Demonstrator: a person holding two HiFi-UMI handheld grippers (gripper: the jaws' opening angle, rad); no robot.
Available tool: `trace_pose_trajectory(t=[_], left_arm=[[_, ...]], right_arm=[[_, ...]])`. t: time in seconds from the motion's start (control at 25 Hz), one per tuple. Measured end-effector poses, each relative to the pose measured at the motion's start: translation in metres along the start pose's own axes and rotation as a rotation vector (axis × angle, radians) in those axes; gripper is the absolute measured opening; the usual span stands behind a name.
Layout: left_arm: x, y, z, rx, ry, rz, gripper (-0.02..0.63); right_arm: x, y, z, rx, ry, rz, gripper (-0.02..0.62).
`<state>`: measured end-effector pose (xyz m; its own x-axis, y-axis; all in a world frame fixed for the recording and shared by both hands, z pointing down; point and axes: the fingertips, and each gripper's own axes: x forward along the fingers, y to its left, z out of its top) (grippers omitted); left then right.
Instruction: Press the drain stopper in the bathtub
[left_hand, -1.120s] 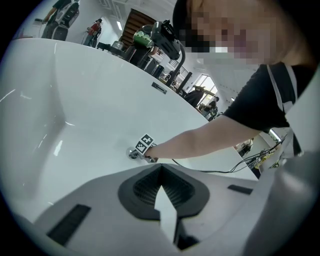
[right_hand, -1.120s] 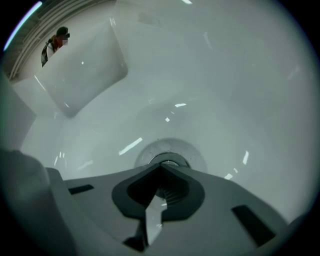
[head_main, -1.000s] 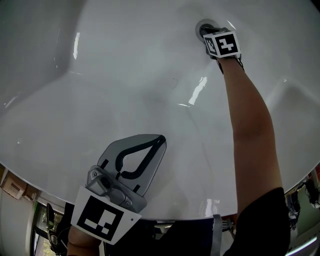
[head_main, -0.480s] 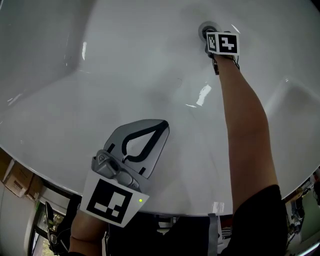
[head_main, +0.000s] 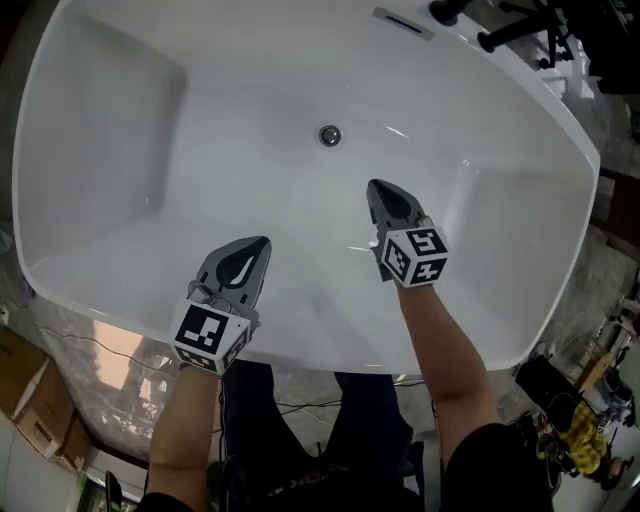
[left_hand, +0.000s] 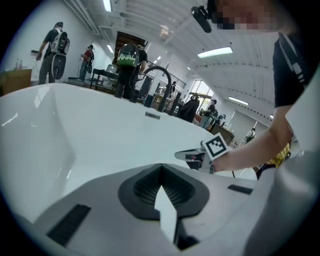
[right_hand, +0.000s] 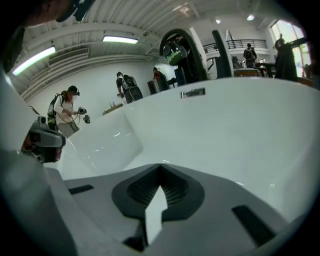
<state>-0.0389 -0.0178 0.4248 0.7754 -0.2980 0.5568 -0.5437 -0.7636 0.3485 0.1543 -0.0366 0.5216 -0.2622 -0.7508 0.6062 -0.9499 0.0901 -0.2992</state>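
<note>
The bathtub (head_main: 100, 120) lies bare and dry; its drain stopper (head_main: 329, 134) sits in the floor toward the far edge, below the overflow plate (head_main: 404, 22). Both tools hover over the near edge, well apart from the stopper; the left gripper (head_main: 262, 241) has its jaws clenched on nothing; the right gripper (head_main: 375, 186) likewise has its jaws closed tip to tip and empty, and it is the nearer of the two. To my eye the press calls for the right one: reach deep, set the closed tips square on the stopper's centre, push straight down; a slanted push would likely skid off onto slick enamel.
</note>
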Motion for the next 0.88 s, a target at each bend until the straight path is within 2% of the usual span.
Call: trace_pose_trajectory(t=[0.24,0.44,0.64,0.88], left_arm=[[-0.037,-0.047,0.077,0.006,-0.054,-0.018,0.008],[-0.060,-0.088,0.127,0.022,-0.069,-0.065,0.008],[-0.093,-0.134,0.166,0.084,-0.103,-0.120,0.008],[-0.126,-0.175,0.200,0.142,-0.150,-0.153,0.008]], right_arm=[[-0.101,0.031,0.075,0.028,-0.082,-0.025,0.015],[-0.171,0.074,0.145,0.032,-0.208,0.001,0.015],[-0.239,0.117,0.179,0.013,-0.294,0.031,0.015],[-0.309,0.142,0.212,0.000,-0.404,0.010,0.015]])
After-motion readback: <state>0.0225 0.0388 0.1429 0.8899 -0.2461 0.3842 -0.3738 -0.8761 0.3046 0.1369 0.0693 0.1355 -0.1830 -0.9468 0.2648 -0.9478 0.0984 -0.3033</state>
